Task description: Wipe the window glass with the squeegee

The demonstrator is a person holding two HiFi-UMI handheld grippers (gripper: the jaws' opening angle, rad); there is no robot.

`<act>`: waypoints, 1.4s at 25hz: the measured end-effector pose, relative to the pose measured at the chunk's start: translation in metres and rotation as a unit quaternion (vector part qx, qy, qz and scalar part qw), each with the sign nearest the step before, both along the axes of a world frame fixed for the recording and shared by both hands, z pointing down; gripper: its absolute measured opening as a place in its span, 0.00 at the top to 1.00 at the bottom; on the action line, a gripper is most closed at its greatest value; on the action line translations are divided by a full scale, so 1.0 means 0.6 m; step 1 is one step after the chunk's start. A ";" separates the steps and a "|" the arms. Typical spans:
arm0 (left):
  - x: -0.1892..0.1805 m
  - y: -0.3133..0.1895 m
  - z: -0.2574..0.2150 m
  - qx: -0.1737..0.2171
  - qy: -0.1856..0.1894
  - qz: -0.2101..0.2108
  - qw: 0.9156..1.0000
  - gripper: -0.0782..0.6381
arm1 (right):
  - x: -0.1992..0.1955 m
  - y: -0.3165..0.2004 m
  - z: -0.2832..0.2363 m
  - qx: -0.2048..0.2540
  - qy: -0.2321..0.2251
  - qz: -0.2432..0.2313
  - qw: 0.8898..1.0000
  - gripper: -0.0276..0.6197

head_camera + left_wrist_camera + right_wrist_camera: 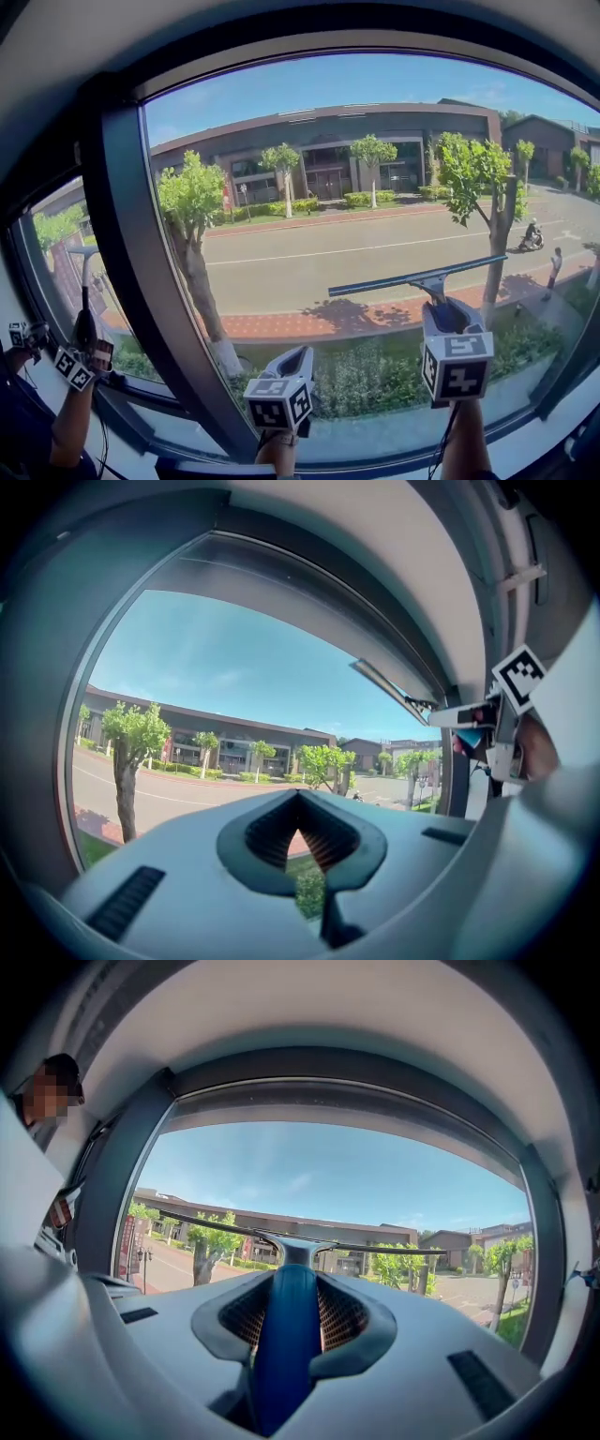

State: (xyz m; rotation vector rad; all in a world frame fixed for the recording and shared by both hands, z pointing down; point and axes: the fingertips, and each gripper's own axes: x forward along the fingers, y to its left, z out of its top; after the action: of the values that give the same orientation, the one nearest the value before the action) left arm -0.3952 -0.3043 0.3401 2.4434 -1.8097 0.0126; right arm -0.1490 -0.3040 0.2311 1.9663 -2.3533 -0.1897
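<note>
While the right tool (442,307) is clamped on the blue handle of the squeegee (417,277), the long blade lies across the lower right part of the window glass (356,159), tilted so that its right end stands higher than its left. Whether the blade truly touches the pane cannot be told. In the right gripper view the handle runs straight up between the two jaws, with the blade spread left and right beyond them.

To the left and lower sits the left tool (292,354), near the bottom of the same pane; its jaws are closed together with nothing between them.

A dark frame post (141,272) divides this pane from the next one on the left, where another person (70,427) holds up a second squeegee (82,251). Beyond the glass lie a road (375,248), trees (192,192) and a long building (328,141).
</note>
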 end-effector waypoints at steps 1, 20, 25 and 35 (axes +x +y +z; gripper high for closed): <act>-0.011 0.001 -0.005 0.001 0.004 0.002 1.000 0.89 | -0.013 0.001 -0.029 0.008 0.000 -0.003 1.000 0.77; -0.123 0.007 -0.506 0.236 -0.088 0.013 0.968 0.89 | -0.205 0.008 -0.509 0.173 -0.010 0.003 0.985 0.77; -0.146 0.012 -0.549 0.253 -0.091 0.001 0.963 0.89 | -0.254 0.000 -0.601 0.187 -0.019 0.008 0.982 0.77; -0.164 -0.014 -0.531 0.235 -0.090 0.014 0.968 0.89 | -0.273 -0.049 -0.663 0.171 -0.054 0.054 0.982 0.77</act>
State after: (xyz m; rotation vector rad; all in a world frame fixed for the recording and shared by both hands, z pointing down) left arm -0.4933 -0.3125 0.0218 2.8655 -2.0495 -0.2258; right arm -0.3129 -0.3333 -0.1666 2.3020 -2.4037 -0.5249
